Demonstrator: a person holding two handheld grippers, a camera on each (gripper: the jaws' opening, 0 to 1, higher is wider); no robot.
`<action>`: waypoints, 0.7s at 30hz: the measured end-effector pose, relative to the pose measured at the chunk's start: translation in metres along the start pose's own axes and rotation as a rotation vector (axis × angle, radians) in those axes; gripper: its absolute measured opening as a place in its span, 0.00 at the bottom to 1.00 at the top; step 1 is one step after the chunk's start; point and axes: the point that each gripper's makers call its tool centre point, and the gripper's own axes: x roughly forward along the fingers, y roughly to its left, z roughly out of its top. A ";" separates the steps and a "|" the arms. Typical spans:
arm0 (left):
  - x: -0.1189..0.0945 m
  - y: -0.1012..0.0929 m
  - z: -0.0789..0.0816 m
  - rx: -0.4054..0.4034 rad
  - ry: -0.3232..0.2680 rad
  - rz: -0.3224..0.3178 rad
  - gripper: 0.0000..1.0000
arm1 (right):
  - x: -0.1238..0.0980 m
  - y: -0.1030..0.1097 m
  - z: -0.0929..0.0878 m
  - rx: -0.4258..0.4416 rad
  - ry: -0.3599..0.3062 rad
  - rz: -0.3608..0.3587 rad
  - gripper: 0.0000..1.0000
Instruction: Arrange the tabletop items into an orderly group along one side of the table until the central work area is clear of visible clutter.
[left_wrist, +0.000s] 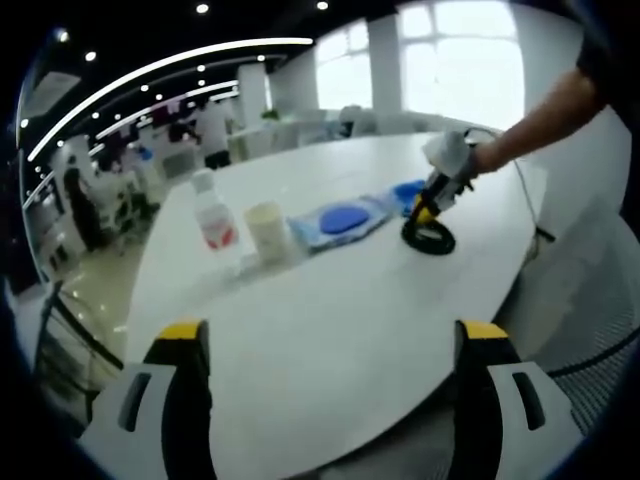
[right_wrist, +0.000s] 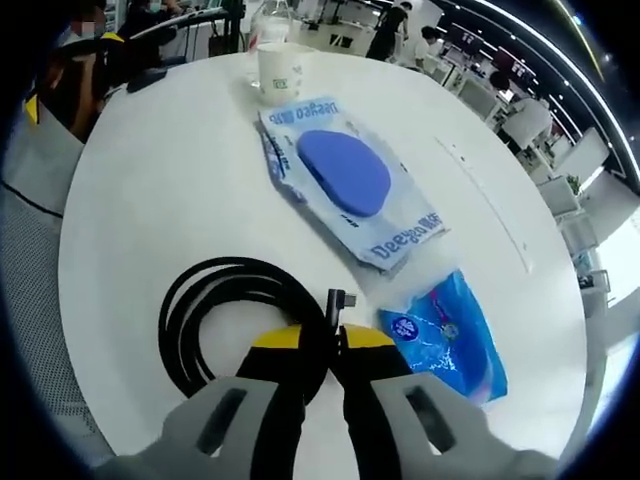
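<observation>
On the white round table (left_wrist: 350, 330) (right_wrist: 150, 150) lie a coiled black cable (right_wrist: 215, 310) (left_wrist: 428, 238), a wet-wipes pack with a blue lid (right_wrist: 345, 175) (left_wrist: 340, 220) and a small blue tissue packet (right_wrist: 445, 335) (left_wrist: 407, 192). A paper cup (right_wrist: 280, 70) (left_wrist: 266, 230) and a clear bottle with a red label (left_wrist: 213, 215) (right_wrist: 268, 25) stand beyond. My right gripper (right_wrist: 332, 340) (left_wrist: 432, 200) is shut on the cable near its plug end. My left gripper (left_wrist: 330, 345) is open over bare table, well short of the items.
The table's curved edge runs close on the near side of the cable. A grey mesh chair (left_wrist: 590, 310) stands beside the table. People and desks fill the office behind. Bare tabletop stretches in front of the left gripper.
</observation>
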 end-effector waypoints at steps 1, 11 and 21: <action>0.000 0.000 0.000 -0.001 -0.001 0.000 0.99 | 0.001 0.001 0.000 -0.005 -0.001 -0.004 0.11; -0.001 0.001 0.001 -0.004 -0.006 0.003 0.99 | 0.004 0.001 -0.001 0.011 -0.001 -0.025 0.12; -0.001 0.001 0.003 -0.007 -0.013 0.004 0.99 | 0.002 -0.001 0.002 -0.005 -0.006 -0.047 0.15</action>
